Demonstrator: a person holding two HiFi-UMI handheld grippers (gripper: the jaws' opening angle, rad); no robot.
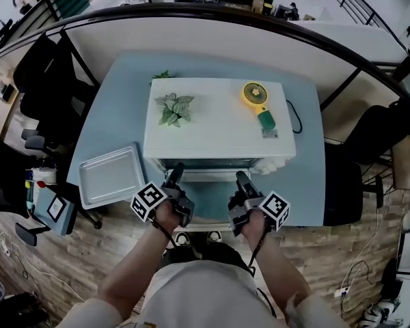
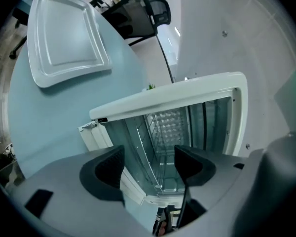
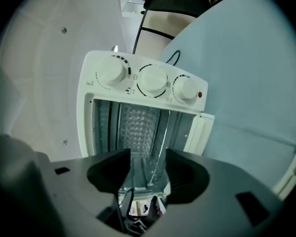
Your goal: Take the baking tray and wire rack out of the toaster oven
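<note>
The white toaster oven (image 1: 219, 118) stands on the blue table with its glass door (image 1: 208, 198) folded down toward me. The grey baking tray (image 1: 111, 175) lies on the table to the oven's left, also seen in the left gripper view (image 2: 64, 33). Thin bars of the wire rack (image 2: 144, 152) (image 3: 160, 147) show inside the cavity. My left gripper (image 1: 176, 172) (image 2: 149, 164) and right gripper (image 1: 240, 178) (image 3: 147, 169) hover side by side just before the opening, over the door. Both are open with nothing between the jaws.
A small potted plant (image 1: 174, 108) and a yellow hand fan (image 1: 258, 102) sit on the oven's top. A black cable (image 1: 295, 118) runs off its right side. Three knobs (image 3: 153, 80) line the oven's control panel. Dark office chairs (image 1: 48, 80) stand left of the table.
</note>
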